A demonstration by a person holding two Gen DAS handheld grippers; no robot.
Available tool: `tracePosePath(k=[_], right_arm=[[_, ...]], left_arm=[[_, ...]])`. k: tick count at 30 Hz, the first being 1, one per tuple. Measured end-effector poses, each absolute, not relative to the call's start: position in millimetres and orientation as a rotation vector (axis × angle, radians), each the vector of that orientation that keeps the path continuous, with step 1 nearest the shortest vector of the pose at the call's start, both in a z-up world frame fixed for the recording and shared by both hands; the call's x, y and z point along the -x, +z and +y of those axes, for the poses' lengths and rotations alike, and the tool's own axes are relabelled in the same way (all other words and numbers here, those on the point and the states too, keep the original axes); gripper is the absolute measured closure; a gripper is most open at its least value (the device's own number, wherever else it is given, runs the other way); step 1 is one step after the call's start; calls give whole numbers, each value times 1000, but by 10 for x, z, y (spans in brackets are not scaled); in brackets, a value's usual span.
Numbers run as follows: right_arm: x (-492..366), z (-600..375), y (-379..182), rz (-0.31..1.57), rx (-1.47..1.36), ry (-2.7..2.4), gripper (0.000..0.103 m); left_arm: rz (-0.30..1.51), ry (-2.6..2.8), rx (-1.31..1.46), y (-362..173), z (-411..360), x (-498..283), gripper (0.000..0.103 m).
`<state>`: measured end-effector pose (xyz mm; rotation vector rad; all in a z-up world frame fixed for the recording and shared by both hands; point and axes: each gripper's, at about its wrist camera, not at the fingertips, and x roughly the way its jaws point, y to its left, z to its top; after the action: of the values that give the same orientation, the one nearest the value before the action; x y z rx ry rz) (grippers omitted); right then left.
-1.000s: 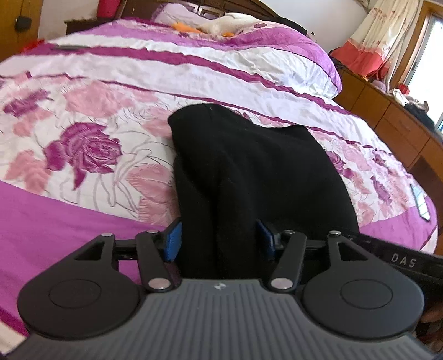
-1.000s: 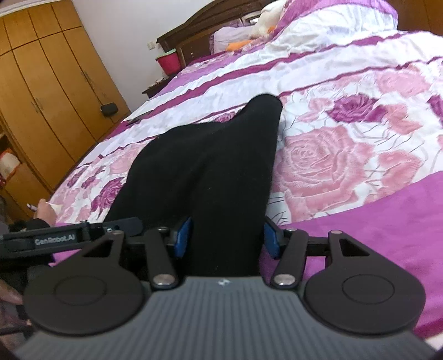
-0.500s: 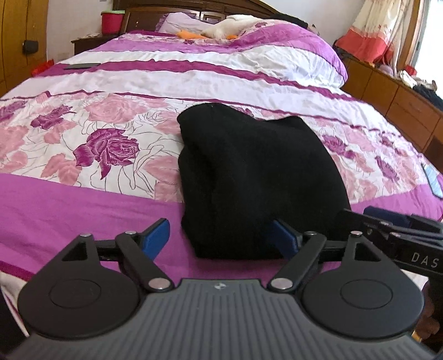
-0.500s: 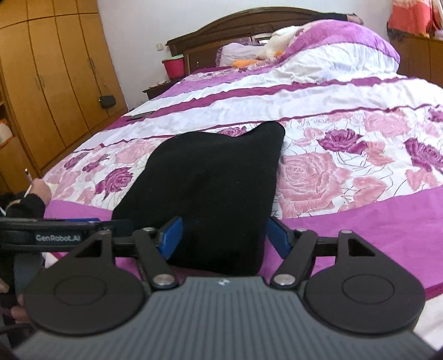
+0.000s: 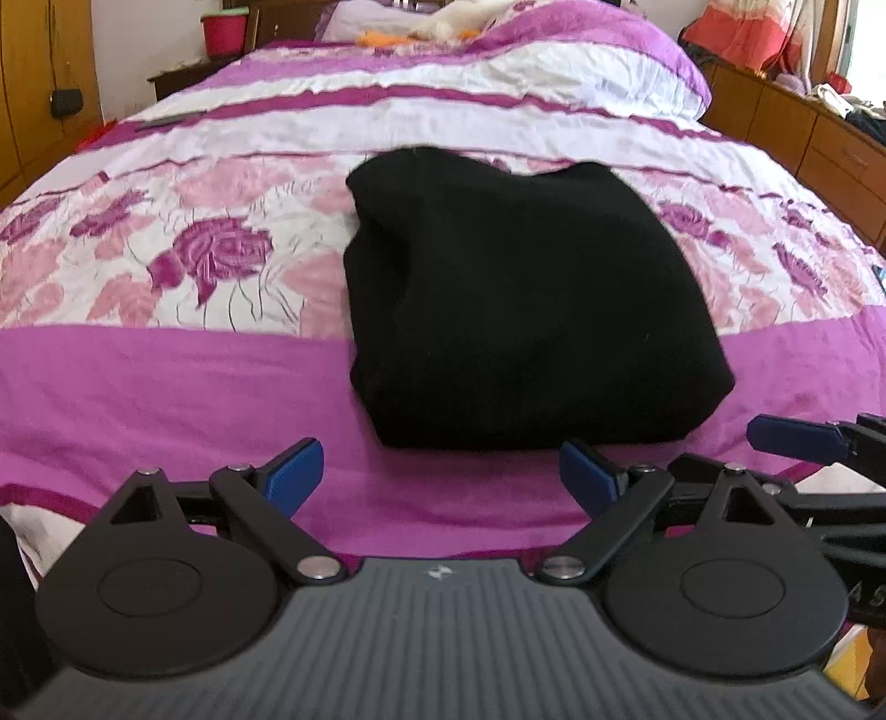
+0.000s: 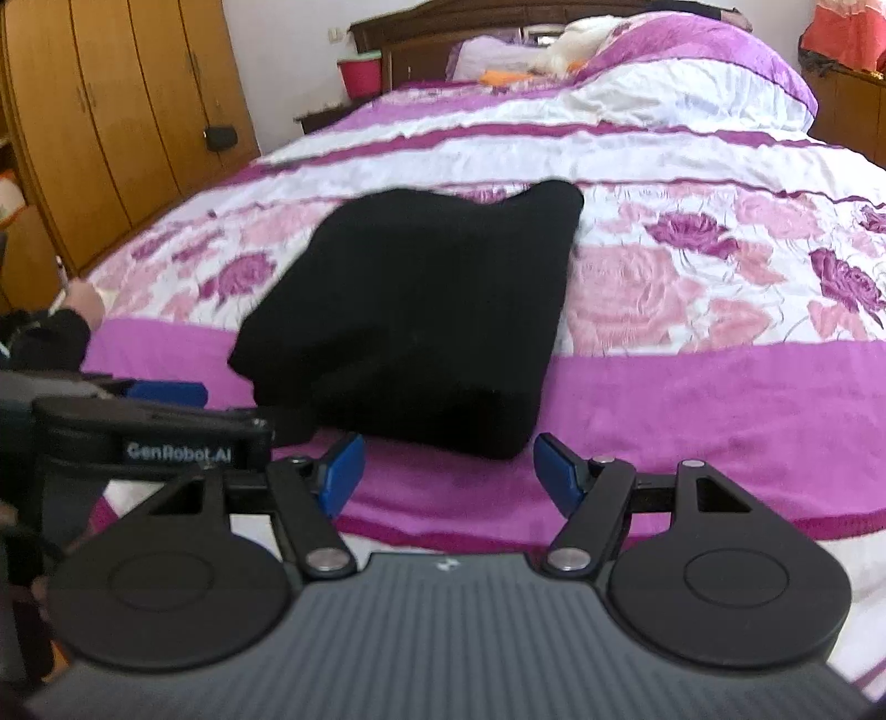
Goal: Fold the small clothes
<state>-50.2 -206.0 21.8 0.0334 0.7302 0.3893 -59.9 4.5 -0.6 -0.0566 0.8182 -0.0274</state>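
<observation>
**Folded black garment rests on floral bedspread, both grippers clear of it**

A black garment (image 5: pixel 526 310), folded into a thick, roughly square bundle, lies on the bed's bedspread (image 5: pixel 166 376), straddling the line where the rose-printed white panel meets the solid magenta band at the near edge. The left gripper (image 5: pixel 442 477) hovers just short of the bundle's near edge, its blue-padded fingers (image 5: pixel 293 471) spread wide with nothing between them. The right gripper (image 6: pixel 447 471) sits likewise just short of the cloth's near right corner, its fingers parted and holding nothing. From the right wrist view, the left gripper appears at the near left, beside the garment's left corner; from the left wrist view, a blue finger of the right gripper pokes in at the near right edge. Farther off, a pillow (image 6: pixel 692 72) rests at the wooden headboard (image 6: pixel 421 39), a red bin (image 6: pixel 361 75) stands on a nightstand to the far left, and a wooden wardrobe (image 6: pixel 122 111) lines the left wall.
</observation>
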Motion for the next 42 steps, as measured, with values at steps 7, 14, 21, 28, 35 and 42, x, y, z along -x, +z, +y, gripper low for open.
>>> tracePosePath(k=[7,14,21,28,35,42], right_arm=[[462,-2062,125,778,-44,376,34],[456,-2062,111,786,-45,375,34],[445,-2030,106,793,-33,377,34],[445,-2004,98,797,-25,381,34],[440,-2025,89,802,-35,376,34],[437,-2031,82,805,-37,376,34]], left_arm=[[860,-5,68,-109,72,559,8],[891,-5,73,-164,73,516,8],[883,-5,81,-171,81,513,8],[885,5,110,-188,127,521,8],[882,4,93,-174,90,529,8],[881,3,89,-174,81,534,8]])
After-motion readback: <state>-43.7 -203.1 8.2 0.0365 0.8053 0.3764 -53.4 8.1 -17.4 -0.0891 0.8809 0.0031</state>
